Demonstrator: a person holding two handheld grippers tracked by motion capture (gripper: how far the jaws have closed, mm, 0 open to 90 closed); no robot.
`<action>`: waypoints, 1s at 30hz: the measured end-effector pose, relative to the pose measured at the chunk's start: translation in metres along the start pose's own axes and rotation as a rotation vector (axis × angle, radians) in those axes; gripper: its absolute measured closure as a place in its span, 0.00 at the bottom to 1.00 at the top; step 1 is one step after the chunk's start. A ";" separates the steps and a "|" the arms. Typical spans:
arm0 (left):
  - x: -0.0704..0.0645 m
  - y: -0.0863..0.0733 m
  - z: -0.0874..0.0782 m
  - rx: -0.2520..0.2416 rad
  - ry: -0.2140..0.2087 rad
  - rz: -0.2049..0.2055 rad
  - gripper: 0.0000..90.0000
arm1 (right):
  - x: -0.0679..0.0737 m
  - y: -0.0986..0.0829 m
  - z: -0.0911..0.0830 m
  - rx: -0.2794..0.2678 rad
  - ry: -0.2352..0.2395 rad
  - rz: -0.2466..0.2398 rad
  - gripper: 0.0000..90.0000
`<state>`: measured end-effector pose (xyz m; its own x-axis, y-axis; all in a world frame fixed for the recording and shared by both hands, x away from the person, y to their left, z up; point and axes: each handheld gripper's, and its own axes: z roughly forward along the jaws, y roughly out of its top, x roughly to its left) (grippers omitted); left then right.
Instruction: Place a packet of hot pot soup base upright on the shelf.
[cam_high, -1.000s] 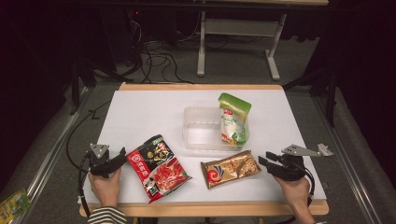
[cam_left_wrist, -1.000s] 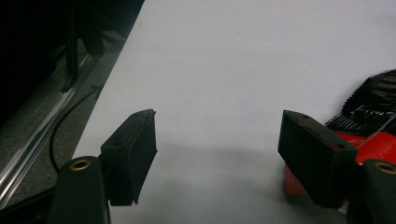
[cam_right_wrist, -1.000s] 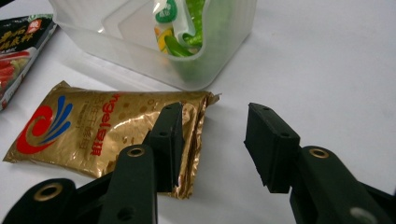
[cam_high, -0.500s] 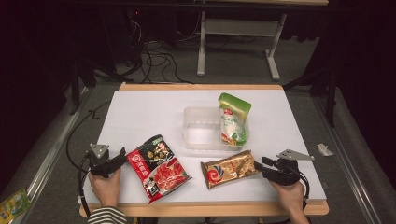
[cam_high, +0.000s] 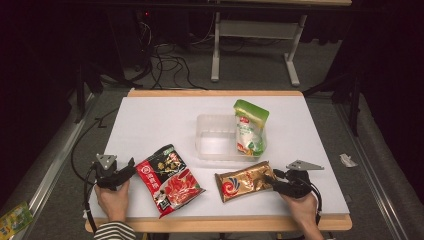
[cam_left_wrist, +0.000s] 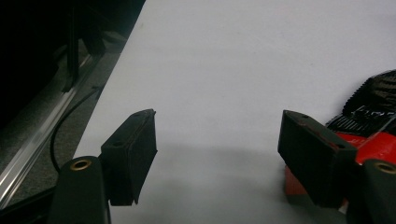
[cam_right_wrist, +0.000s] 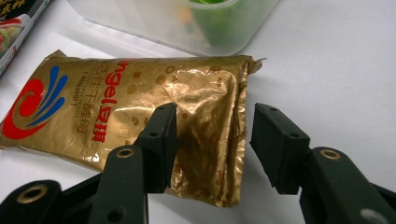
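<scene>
- Gold foil packet (cam_high: 243, 180) lies flat near the desk's (cam_high: 150, 120) front edge, right of centre.
- Right gripper (cam_right_wrist: 212, 135) has its jaws parted, straddling the packet's right end, one jaw over the foil.
- Left gripper (cam_left_wrist: 217, 149) gapes wide at the front left corner, just beside the red and black packet (cam_high: 167, 180).

"ngel" on gold packet (cam_right_wrist: 126, 112)

On the table lie three snack packets: one red-black packet (cam_high: 168, 180), one gold packet (cam_high: 245, 181), one green pouch (cam_high: 250, 127); plus one clear tub (cam_high: 215, 140).
</scene>
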<state>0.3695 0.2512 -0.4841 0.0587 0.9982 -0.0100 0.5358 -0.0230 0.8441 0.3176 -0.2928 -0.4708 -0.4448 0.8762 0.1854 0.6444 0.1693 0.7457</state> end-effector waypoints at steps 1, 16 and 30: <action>0.000 0.000 0.000 0.000 0.001 -0.001 0.32 | 0.001 0.001 0.002 0.009 0.001 0.003 0.58; 0.000 0.000 0.000 -0.001 0.003 0.001 0.32 | 0.002 -0.005 0.006 0.070 0.070 -0.039 0.90; 0.000 0.000 0.000 -0.002 0.001 -0.003 0.32 | 0.001 -0.004 0.001 0.059 0.081 -0.041 1.00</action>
<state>0.3698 0.2509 -0.4843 0.0558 0.9984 -0.0123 0.5339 -0.0194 0.8453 0.3155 -0.2921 -0.4743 -0.5191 0.8289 0.2084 0.6592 0.2331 0.7149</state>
